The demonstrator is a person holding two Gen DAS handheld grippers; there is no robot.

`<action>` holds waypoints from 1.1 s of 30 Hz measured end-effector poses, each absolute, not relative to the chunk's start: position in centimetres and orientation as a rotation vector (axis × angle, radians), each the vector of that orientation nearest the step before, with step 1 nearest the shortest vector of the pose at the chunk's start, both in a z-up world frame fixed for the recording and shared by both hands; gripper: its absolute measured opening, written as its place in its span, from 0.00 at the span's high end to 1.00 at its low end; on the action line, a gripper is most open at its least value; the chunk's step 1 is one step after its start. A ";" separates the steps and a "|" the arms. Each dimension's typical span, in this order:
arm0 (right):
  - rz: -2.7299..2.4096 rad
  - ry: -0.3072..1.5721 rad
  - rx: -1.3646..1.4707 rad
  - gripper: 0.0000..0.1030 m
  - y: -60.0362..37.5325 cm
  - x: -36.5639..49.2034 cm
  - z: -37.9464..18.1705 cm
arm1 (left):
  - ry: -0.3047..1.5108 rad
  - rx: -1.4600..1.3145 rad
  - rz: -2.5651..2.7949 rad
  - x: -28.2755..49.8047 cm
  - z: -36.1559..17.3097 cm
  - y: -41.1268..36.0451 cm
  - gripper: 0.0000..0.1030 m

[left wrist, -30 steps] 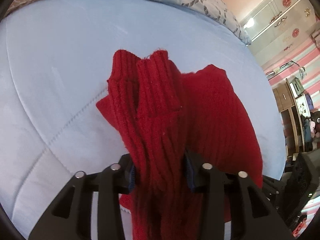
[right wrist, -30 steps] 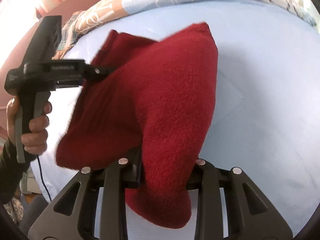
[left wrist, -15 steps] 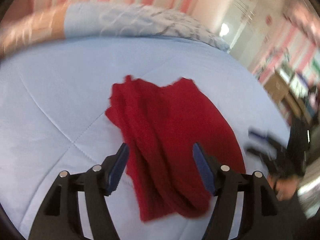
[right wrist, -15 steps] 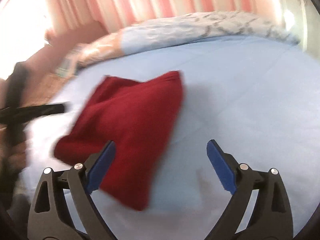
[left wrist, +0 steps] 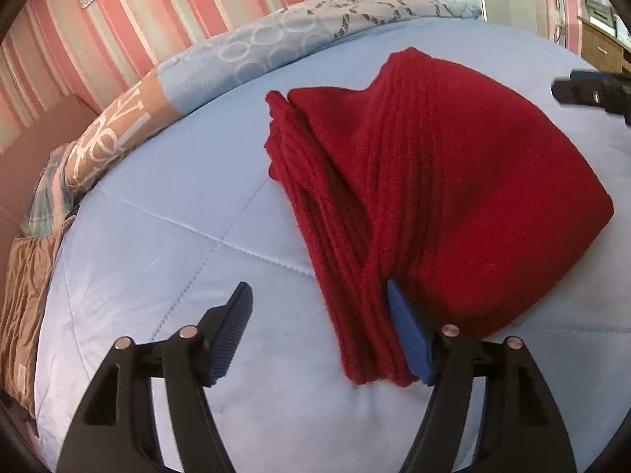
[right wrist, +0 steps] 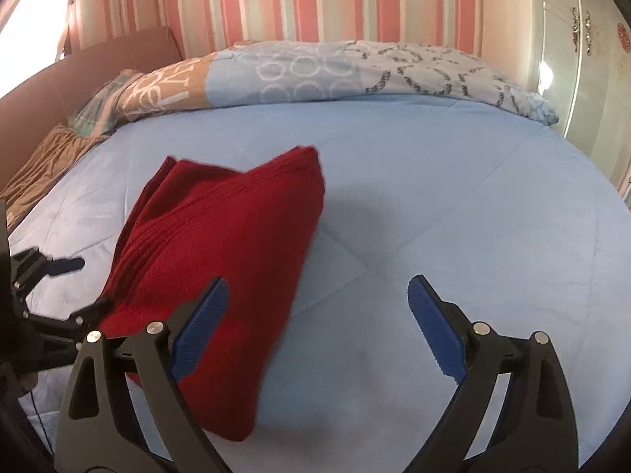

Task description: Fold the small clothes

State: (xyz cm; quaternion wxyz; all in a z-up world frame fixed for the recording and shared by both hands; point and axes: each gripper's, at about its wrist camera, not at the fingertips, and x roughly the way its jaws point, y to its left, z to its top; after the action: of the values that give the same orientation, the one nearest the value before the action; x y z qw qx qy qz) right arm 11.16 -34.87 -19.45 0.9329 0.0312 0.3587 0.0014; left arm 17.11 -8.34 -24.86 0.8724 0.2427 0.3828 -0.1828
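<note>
Hidden: we cannot see under the red sweater (left wrist: 453, 181), so its sleeves and neckline stay unread; the left gripper's far finger covers part of its near edge.
Cut off: only a fingertip of the right gripper (left wrist: 587, 92) enters the left view at its right edge.
Sweater: red ribbed knit, folded into a thick bundle with stacked edges along one side.
Location: lying on the light blue quilt (left wrist: 177, 244), below the patterned blanket (right wrist: 355, 71).
Left gripper (left wrist: 319, 331): spread; its jaws have just been opening, one blue pad at the sweater's edge, contact unclear, nothing pinched.
Right gripper (right wrist: 315, 323): spread wide, having just opened; the sweater (right wrist: 221, 260) lies beside its left finger.
Writing: we see large pale letters on the blanket's tan band, unreadable.
</note>
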 end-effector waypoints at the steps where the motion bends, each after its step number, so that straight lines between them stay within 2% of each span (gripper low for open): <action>1: 0.031 0.730 0.066 0.10 -34.5 10.7 -19.5 | 0.804 0.494 -0.386 17.3 -24.8 -8.2 0.26; 4: 0.120 0.723 0.020 0.10 -32.5 8.7 -19.5 | 0.832 0.433 -0.406 18.0 -24.9 -7.7 0.26; 9: 0.102 0.827 -0.158 0.10 -30.6 8.2 -23.2 | 0.832 0.398 -0.422 17.3 -24.5 -7.5 0.26; 14: 0.107 0.854 -0.039 0.05 -32.4 9.2 -25.0 | 0.857 0.308 -0.434 17.6 -24.5 -6.7 0.24; 17: 0.111 0.828 -0.018 0.06 -31.9 8.2 -23.3 | 0.869 0.265 -0.410 17.1 -23.2 -6.5 0.24; 19: 0.145 0.783 0.020 0.05 -31.6 6.7 -21.0 | 0.844 0.249 -0.385 15.9 -21.4 -6.3 0.21; 21: 0.152 0.730 0.069 0.03 -31.1 5.0 -18.3 | 0.810 0.227 -0.354 14.4 -19.5 -6.0 0.11; 26: 0.046 0.671 0.105 0.03 -29.8 1.9 -14.5 | 0.737 0.171 -0.207 10.1 -15.0 -4.9 0.05; 33: -0.065 0.626 0.110 0.03 -27.8 -2.1 -11.2 | 0.697 0.103 -0.102 5.2 -10.6 -2.7 0.02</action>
State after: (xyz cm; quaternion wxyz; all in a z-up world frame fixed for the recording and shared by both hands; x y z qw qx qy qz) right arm -2.11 -27.78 -11.21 0.9494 0.0541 0.3077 -0.0322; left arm 5.16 -2.66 -10.59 0.9374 0.0503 0.3410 -0.0502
